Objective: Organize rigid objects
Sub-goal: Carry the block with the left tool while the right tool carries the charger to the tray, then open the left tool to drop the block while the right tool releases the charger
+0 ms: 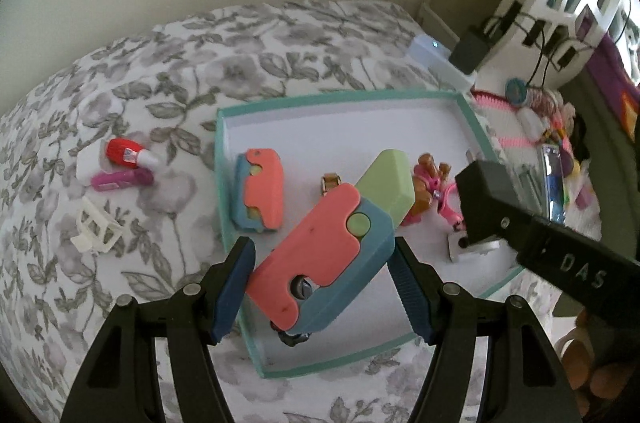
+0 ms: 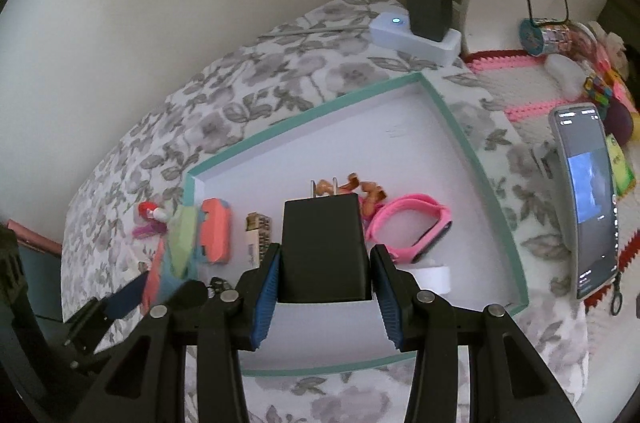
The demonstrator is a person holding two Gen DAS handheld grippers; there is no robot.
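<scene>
The left claw [image 1: 324, 283] is clamped on a coral-and-blue folding toy [image 1: 320, 259] with a green blade, held above the teal-rimmed tray [image 1: 476, 115]. The right claw [image 2: 325, 287] grips a black charger [image 2: 322, 247], prongs pointing away, over the same tray. "DAS" reads on the right claw's side in the left wrist view. A smaller coral toy [image 1: 260, 189] lies in the tray.

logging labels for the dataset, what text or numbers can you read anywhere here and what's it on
"DAS" in raised letters on the black arm of the right gripper, seen from the left wrist view.
Phone screen: lines of text, too small to read.
Round tin with a printed pattern: blurred, nothing readable.
Small patterned box in the tray: print too blurred to read.
Black charger and pink-and-blue toy: no visible text.
</scene>
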